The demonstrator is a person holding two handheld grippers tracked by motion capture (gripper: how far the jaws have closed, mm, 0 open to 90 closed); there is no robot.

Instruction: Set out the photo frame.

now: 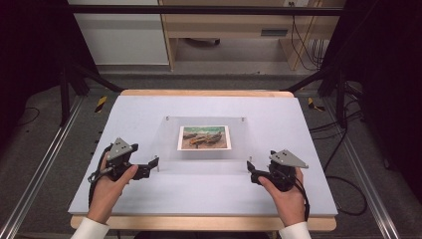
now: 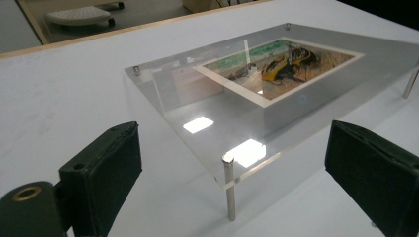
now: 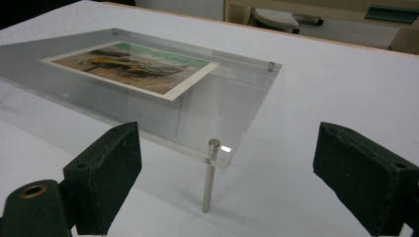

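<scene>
1. Picture frame [image 1: 205, 142]: a clear plate on four metal legs, holding a printed picture [image 1: 204, 137], stands mid-worktop [image 1: 149, 199], its long axis running side to side between the two grippers.
2. Left gripper [image 1: 153, 164]: fingers [image 2: 99, 182] spread, with the near-left leg [image 2: 229, 187] straight ahead between them, untouched.
3. Right gripper [image 1: 250, 172]: fingers [image 3: 104, 173] likewise spread, the near-right leg [image 3: 210, 175] centred in the gap, not yet pinched.
4. Both hands sit about equally near their own corners, so I judge a two-handed grasp is next.
</scene>
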